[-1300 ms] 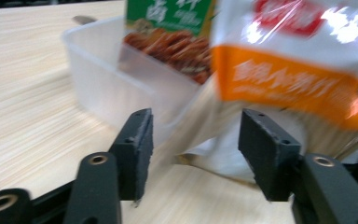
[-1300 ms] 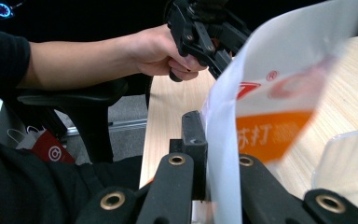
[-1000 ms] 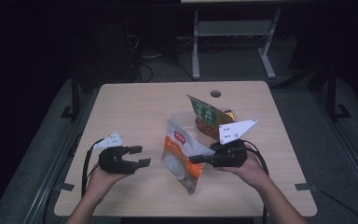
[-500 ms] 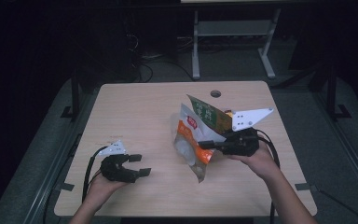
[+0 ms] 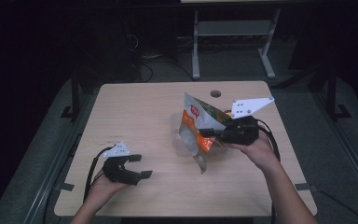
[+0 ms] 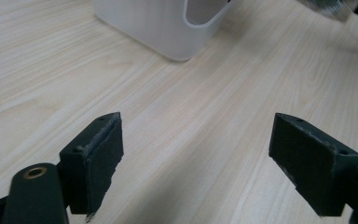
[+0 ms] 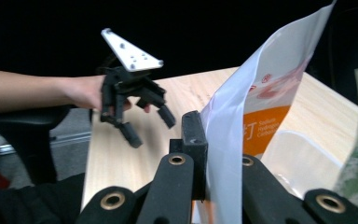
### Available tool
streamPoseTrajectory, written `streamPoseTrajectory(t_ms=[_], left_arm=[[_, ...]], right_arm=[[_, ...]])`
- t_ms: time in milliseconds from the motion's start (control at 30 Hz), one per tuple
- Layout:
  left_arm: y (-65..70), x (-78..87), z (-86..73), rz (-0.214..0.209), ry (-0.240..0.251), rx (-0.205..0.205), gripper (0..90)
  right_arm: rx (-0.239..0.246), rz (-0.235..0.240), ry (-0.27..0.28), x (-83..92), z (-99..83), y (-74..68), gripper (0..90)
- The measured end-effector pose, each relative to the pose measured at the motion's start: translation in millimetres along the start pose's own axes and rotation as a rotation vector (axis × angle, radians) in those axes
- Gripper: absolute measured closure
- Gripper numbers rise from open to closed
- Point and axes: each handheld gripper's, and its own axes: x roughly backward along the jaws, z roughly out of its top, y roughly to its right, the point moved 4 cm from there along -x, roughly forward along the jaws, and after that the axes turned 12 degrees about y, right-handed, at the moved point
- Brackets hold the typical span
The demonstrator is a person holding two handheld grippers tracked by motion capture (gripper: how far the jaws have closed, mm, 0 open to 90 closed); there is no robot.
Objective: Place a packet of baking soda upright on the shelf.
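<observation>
Pinching the snack bag (image 5: 195,135) by one edge, my right tongs (image 5: 205,133) risked dropping it beside the tub (image 5: 175,135) (left tongs (image 5: 137,166) had just been opening, holding nothing).

The white container (image 6: 168,25) is cut off by the top edge in the left gripper view; the pouch (image 5: 195,135) print is too small to be read.

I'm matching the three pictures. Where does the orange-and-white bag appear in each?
High view: bag hangs right of centre, shut in the right gripper over the clear tub.
Left gripper view: a corner of the bag at the top right edge.
Right gripper view: bag rises centre-right from the jaws.
Shared landmark: the tub.
</observation>
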Motion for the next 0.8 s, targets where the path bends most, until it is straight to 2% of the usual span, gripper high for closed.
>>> streamPoseTrajectory(t_ms=[67, 233, 433, 633, 800], left_arm=[[0.4, 0.1, -0.2, 0.003, -0.001, -0.011, 15.8], [1.0, -0.5, -1.0, 0.008, 0.0, -0.008, 15.8], [1.4, -1.2, -1.6, 0.008, -0.007, -0.013, 15.8], [2.9, -1.3, -1.2, 0.005, -0.005, -0.013, 15.8], [3.1, -2.4, -1.1, 0.002, -0.012, -0.02, 15.8]], right_arm=[[0.008, -0.02, -0.003, -2.3, 2.7, 4.0, 90.0], [0.015, -0.062, -0.005, -10.9, 5.9, 14.0, 90.0], [0.045, -0.115, -0.046, -24.4, 7.3, 21.5, 90.0], [0.069, -0.185, -0.073, -27.0, 8.5, 24.3, 90.0], [0.065, -0.238, -0.065, -25.6, 10.7, 27.1, 90.0]])
